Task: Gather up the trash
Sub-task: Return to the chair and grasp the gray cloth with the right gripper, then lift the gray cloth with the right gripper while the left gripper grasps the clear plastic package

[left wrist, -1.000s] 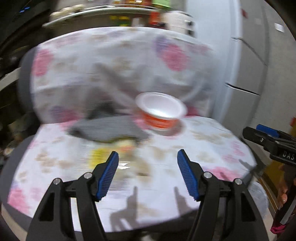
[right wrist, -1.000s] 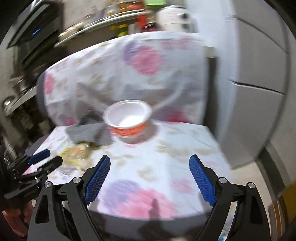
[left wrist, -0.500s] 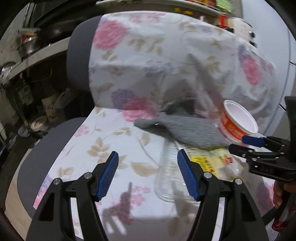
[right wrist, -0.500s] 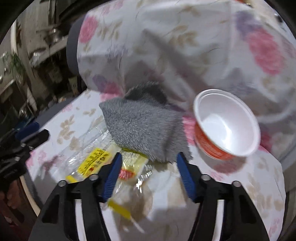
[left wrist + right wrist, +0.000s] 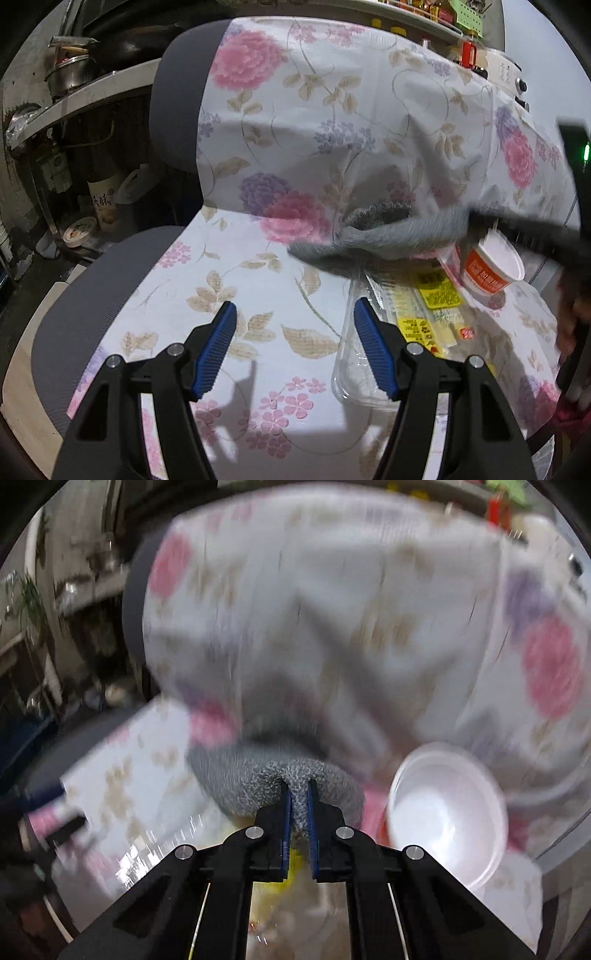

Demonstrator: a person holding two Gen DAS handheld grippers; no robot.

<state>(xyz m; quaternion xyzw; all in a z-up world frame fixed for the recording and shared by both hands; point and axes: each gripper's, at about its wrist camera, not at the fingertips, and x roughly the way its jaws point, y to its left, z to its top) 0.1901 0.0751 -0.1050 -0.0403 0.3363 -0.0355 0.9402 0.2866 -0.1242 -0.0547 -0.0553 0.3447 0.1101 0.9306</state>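
Grey knitted cloth (image 5: 280, 782) is pinched between the blue pads of your right gripper (image 5: 299, 812), a fold of it bunched up over the fingertips and the jaws nearly together on it; in the left wrist view the same cloth (image 5: 388, 236) lies stretched along the back of the seat, where the seat meets the backrest of the chair (image 5: 177, 110), and runs off to the right under a blurred dark shape that seems to be your right gripper. Your left gripper (image 5: 295, 347) hovers over the front of the seat with its jaws apart and nothing between them; its right finger (image 5: 373, 350) stands just in front of a clear plastic tray (image 5: 351, 369) that lies near the seat's front edge. A flowered cover (image 5: 332, 110) is draped over both seat and backrest. Beside the tray, toward the seat's right edge, lies a clear wrapper with yellow labels (image 5: 436, 299), and behind it, near the back right corner of the seat, stands an orange and white instant-noodle cup (image 5: 491, 269), tilted with its open mouth up. From the right wrist that cup (image 5: 447, 812) sits just right of the gripped cloth, and the whole view is smeared with motion blur
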